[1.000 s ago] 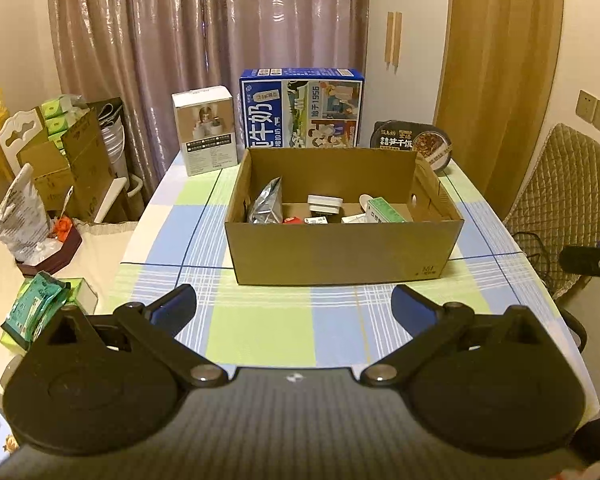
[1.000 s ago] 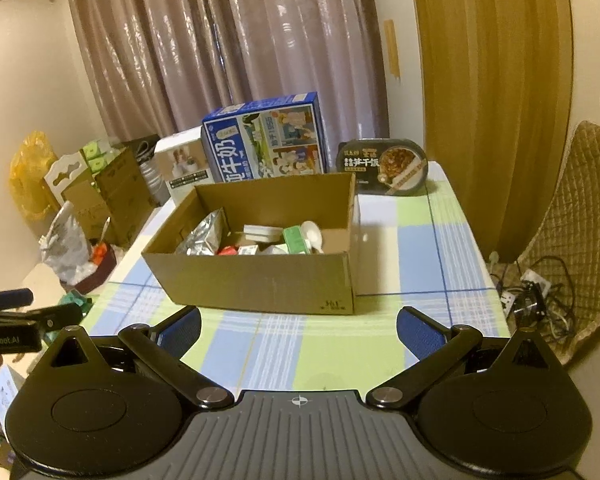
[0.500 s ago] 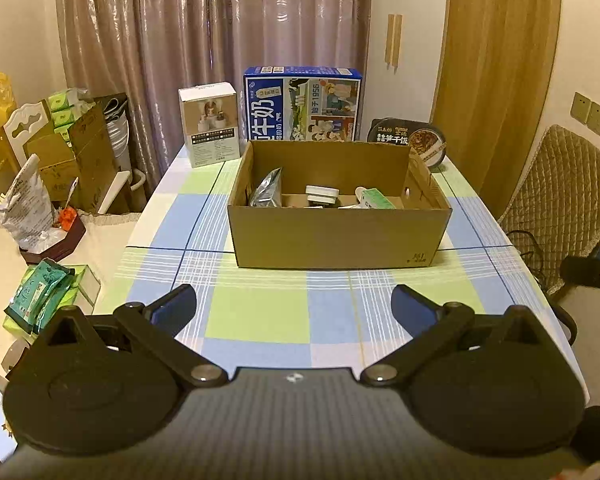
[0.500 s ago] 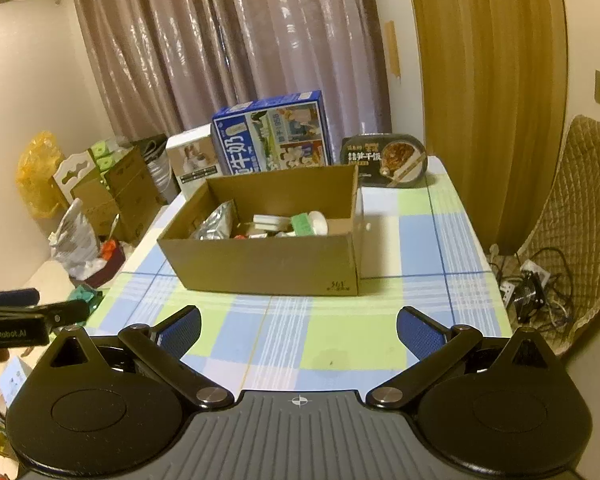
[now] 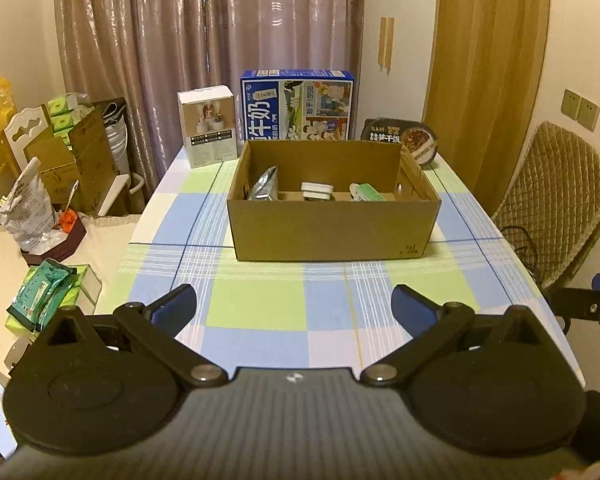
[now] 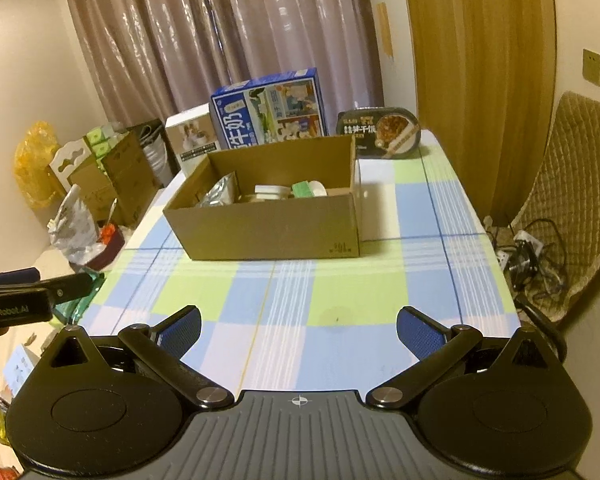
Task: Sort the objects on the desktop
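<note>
Left wrist: tongs spread, level, facing box.

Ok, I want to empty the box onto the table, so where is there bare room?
The widest bare patch is the checked tablecloth between the cardboard box and both open grippers. Narrower strips run along the box's left and right sides. Behind it is crowded: white carton, blue milk carton, meal tray.
</note>
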The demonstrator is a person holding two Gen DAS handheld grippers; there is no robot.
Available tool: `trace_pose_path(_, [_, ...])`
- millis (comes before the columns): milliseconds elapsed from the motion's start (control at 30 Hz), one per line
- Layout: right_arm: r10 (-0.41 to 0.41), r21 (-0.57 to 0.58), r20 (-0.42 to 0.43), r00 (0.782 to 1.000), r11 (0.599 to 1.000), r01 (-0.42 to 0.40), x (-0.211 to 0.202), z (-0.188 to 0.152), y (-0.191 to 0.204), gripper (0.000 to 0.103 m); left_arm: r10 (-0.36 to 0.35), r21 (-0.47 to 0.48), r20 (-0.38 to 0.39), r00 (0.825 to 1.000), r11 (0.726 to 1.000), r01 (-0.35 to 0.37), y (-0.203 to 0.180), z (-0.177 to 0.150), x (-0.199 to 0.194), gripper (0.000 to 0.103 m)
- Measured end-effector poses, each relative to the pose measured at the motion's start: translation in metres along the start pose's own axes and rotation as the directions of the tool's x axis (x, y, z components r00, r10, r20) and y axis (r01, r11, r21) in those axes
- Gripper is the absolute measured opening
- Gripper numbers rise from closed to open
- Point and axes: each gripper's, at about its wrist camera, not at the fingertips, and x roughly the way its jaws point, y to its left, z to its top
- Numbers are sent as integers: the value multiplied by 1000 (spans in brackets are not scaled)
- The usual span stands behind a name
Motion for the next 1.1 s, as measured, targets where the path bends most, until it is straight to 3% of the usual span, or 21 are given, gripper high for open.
trace_pose_path(367, [3,-13,-17,1000,1000,-4,-3,-14,6,101,-46,-39,-40,998,998,44,1,-21,-6,102])
trace_pose_path(1100, [2,-24,-16,1000,1000,-2,-12,-24,12,101,-26,-17,-47,999,1000,25,-3,-31,-10,102])
